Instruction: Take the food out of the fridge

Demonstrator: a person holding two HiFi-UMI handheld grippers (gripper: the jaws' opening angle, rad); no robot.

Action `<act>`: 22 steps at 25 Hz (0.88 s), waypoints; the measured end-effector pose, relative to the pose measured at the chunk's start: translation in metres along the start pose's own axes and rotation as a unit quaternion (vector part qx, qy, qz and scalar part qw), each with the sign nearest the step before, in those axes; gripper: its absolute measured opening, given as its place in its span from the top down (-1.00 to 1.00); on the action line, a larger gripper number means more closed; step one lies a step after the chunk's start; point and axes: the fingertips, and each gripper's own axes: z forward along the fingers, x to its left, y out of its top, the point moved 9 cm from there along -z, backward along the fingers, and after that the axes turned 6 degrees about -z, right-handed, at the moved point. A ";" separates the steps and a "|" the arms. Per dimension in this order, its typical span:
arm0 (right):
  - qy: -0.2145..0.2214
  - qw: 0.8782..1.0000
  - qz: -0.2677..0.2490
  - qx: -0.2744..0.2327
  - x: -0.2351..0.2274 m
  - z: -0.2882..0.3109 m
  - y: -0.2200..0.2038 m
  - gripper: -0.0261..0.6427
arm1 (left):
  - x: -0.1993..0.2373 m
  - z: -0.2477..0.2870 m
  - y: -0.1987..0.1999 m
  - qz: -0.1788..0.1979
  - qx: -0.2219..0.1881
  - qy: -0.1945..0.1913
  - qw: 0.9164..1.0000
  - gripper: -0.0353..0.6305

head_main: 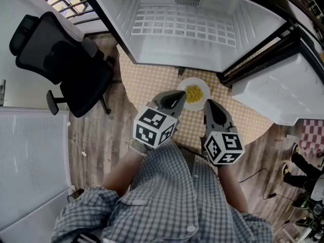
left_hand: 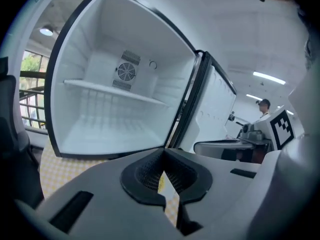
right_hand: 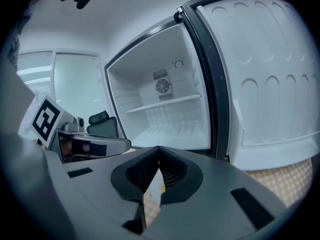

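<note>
Now the fingers of our left gripper (head_main: 177, 97) are pressed together on nothing, and so are those of our right gripper (head_main: 209, 105). Just between them, the plate (head_main: 192, 107) of yellow food (head_main: 194, 93) sits on the checked surface (head_main: 152, 80), outside the empty fridge (head_main: 202, 49). We think the food is out. Next, we should back away without bumping the plate.

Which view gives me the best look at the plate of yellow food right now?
The head view: the plate shows nearly whole on the checkered table, food in the middle, with the left gripper and right gripper at its rim. Each gripper view shows only a thin white-and-yellow sliver of it between the jaws.
</note>
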 end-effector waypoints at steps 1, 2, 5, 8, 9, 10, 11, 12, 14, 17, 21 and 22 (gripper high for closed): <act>0.000 1.000 0.004 -0.008 0.000 -0.001 0.005 0.89 | -0.003 -0.003 0.004 0.008 -0.008 -0.003 1.000 0.88; 0.000 1.000 0.007 -0.017 0.000 -0.002 0.010 0.89 | -0.005 -0.006 0.008 0.013 -0.017 -0.005 1.000 0.88; -0.001 0.999 0.000 -0.039 0.000 -0.006 0.025 0.89 | -0.010 -0.014 0.019 0.017 -0.038 -0.008 0.999 0.88; -0.007 0.998 -0.039 -0.052 0.001 -0.010 0.037 0.89 | -0.014 -0.020 0.027 0.029 -0.041 -0.002 0.999 0.88; -0.007 0.997 -0.049 -0.054 0.001 -0.010 0.041 0.89 | -0.014 -0.022 0.030 0.033 -0.039 0.001 0.999 0.88; -0.005 0.997 -0.053 -0.055 0.001 -0.009 0.043 0.89 | -0.013 -0.023 0.031 0.038 -0.038 0.003 0.999 0.88; -0.001 0.997 -0.053 -0.056 0.001 -0.007 0.044 0.89 | -0.012 -0.025 0.031 0.040 -0.038 0.006 0.998 0.88; 0.003 0.997 -0.051 -0.056 0.001 -0.006 0.044 0.89 | -0.011 -0.026 0.031 0.041 -0.038 0.008 0.998 0.88; 0.008 0.997 -0.049 -0.055 0.002 -0.003 0.045 0.89 | -0.009 -0.029 0.031 0.040 -0.039 0.011 0.998 0.88; 0.012 0.997 -0.050 -0.056 0.002 -0.001 0.046 0.89 | -0.007 -0.031 0.031 0.040 -0.040 0.014 0.998 0.88; 0.010 0.997 -0.049 -0.055 0.002 -0.001 0.047 0.89 | -0.007 -0.032 0.031 0.040 -0.040 0.015 0.998 0.88; 0.010 0.997 -0.049 -0.055 0.002 -0.002 0.047 0.89 | -0.007 -0.032 0.032 0.040 -0.040 0.015 0.998 0.88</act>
